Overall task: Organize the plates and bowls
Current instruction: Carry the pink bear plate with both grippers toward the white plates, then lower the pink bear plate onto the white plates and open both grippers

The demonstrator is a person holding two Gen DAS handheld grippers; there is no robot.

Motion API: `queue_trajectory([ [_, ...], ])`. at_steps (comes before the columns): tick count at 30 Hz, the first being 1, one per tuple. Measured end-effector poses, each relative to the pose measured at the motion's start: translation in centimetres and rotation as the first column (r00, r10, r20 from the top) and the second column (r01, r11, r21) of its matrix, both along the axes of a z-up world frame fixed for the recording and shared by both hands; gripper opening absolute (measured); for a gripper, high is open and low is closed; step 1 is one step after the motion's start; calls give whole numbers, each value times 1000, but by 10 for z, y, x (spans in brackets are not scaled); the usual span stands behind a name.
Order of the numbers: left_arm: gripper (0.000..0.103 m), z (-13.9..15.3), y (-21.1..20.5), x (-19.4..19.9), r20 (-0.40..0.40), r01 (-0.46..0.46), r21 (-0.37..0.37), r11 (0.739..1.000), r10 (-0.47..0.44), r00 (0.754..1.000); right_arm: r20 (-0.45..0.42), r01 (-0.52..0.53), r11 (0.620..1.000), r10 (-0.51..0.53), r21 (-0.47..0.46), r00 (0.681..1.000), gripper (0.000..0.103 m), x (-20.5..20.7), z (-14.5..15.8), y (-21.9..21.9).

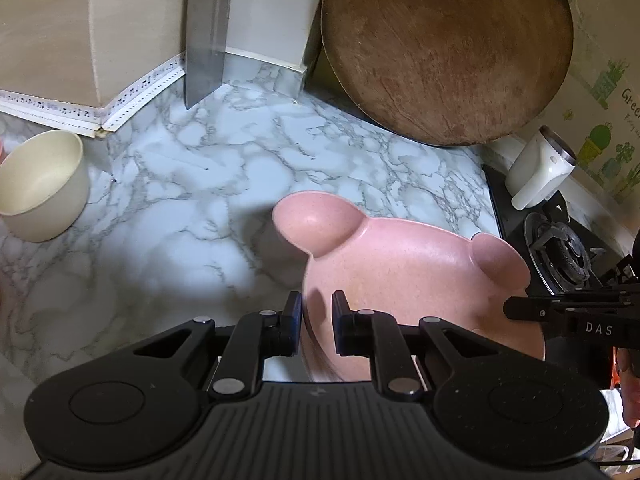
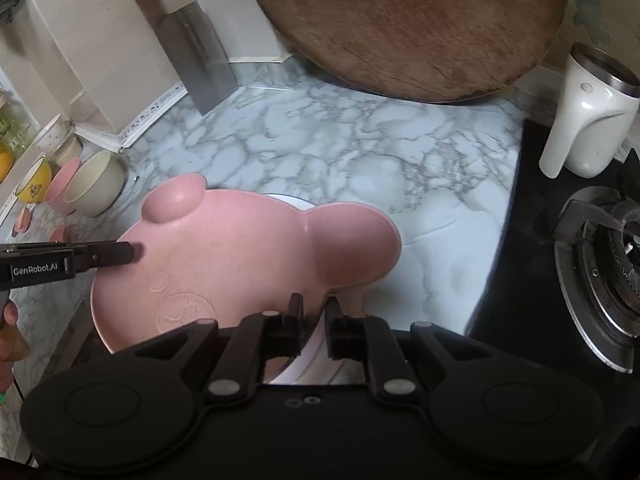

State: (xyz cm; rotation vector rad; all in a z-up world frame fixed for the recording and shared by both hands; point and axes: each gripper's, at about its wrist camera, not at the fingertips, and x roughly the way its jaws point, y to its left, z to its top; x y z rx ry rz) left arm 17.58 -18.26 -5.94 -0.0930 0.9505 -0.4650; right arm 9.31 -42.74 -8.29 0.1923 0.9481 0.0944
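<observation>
Though nearby, cream bowl [image 1: 42, 184] apart

I see a marble-pattern countertop [image 1: 192, 200] filling the space ahead of both claws. Far ahead and right of the left claw, a round wooden cutting board [image 1: 448, 52] leans against the wall, lower edge on the counter. Far ahead, left of centre, a cleaver [image 1: 206, 32] stands blade-down against the wall corner. Right of the right claw: black gas stove [image 2: 600, 248], burner visible. A white appliance with a metal rim [image 2: 588, 120] sits at the stove's far edge.
</observation>
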Motion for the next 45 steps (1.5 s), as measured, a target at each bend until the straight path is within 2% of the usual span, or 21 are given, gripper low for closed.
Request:
queue_trajectory([
  [7, 15, -6, -14, 7, 3, -10, 29, 1000, 10, 1000, 1, -12, 1000, 12, 7, 1000, 12, 11, -7, -9],
  [22, 15, -19, -19, 9, -21, -27, 66, 997, 28, 999, -9, -53, 998, 52, -42, 999, 11, 16, -18, -5],
  [25, 15, -21, -20, 9, -23, -32, 78, 996, 34, 999, -7, -52, 997, 52, -54, 999, 11, 17, -18, -4],
  [31, 15, -20, -25, 5, 3, -21, 109, 994, 21, 1000, 11, -56, 989, 58, -136, 998, 19, 17, -15, 1],
  [39, 15, -20, -17, 3, -8, -34, 112, 993, 35, 999, 41, -44, 991, 50, -129, 998, 23, 8, -4, 1],
  [45, 15, -11, -14, -5, -2, -43, 87, 995, 44, 999, 55, -83, 991, 89, -109, 994, 23, 0, 3, 16],
])
